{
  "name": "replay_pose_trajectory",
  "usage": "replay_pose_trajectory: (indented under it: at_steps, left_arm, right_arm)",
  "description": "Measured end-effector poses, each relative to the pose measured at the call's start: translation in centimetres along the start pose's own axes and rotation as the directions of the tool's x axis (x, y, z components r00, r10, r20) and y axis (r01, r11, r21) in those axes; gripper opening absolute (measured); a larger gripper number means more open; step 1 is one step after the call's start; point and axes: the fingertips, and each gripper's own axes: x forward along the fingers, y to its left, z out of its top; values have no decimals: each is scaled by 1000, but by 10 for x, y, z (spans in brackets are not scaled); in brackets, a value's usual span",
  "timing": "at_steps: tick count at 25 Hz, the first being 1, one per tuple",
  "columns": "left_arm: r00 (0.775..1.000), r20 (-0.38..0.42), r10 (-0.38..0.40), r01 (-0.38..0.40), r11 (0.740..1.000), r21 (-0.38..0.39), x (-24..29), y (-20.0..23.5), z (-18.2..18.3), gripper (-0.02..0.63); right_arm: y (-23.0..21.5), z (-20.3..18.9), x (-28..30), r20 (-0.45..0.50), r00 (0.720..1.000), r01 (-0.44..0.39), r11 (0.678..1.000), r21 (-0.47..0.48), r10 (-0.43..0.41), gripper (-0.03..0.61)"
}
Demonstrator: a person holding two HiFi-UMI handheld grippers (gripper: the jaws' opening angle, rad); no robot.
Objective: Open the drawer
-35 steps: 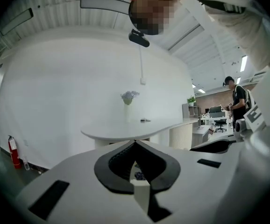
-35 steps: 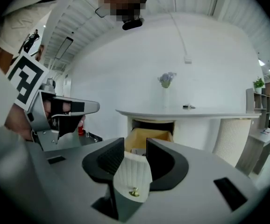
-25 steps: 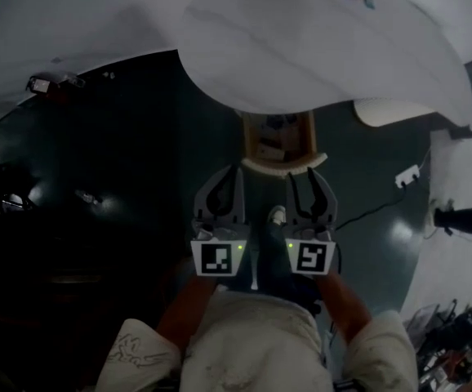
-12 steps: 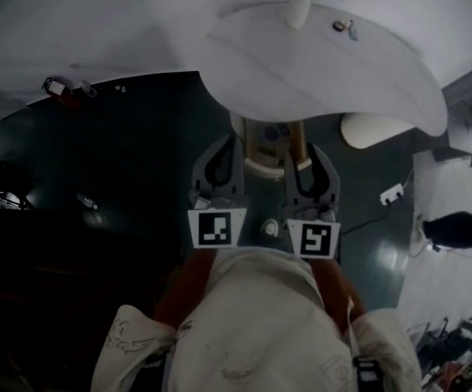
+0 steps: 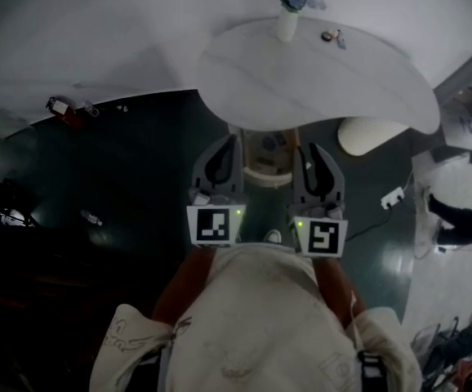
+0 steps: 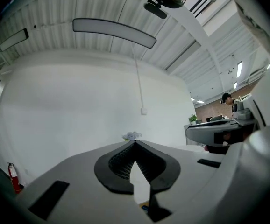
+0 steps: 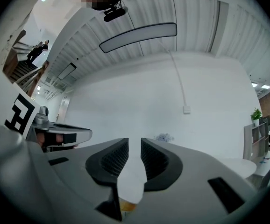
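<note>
While the person stood on the dark green floor (image 5: 138,170), both forearms reached forward from a pale garment (image 5: 252,317). They held the two tools level, side by side and slightly apart, pointing toward the far white oval table (image 5: 326,88). The left gripper (image 5: 229,141) had its jaw tips pressed together with nothing caught in them; its own view showed only a small hollow behind the touching tips. The right gripper (image 5: 310,149) was closing, its ribbed pads narrowed to a slim gap that held nothing, with the pale tabletop showing through. Each tool carried its marker cube (image 5: 215,224) at the near end, close to the person's body.

The drawer (image 5: 266,155), a small wooden box with a pale rounded near front, sat low on the floor. In the head view it lay between the two grippers, its far end tucked under the table's near edge. Its top looked open, with a few small things inside too dim to name. On the far side of the table a white vase (image 5: 285,24) held bluish flowers, with two small objects just to its right.

Left of the drawer the floor ran broad and dark out to a red fire extinguisher (image 5: 60,111) by the far wall. On the right, a white rounded seat (image 5: 368,133) stood near the table's edge, and a white power strip (image 5: 391,194) with its cable lay nearer.
</note>
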Motion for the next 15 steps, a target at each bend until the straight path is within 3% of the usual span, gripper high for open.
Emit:
replay_pose_trajectory:
  at_steps: [2,15]
  left_arm:
    - [1000,6,-11,11,1000,0,-1,-3,2,2]
    - [1000,7,-13,13,1000,-10,-12,-1,1,2]
  right_arm:
    - [1,3,-2,11,1000,4,1000,-14,-4,9]
    - [1,4,-7,-2,999,44,998,-49,-44,3]
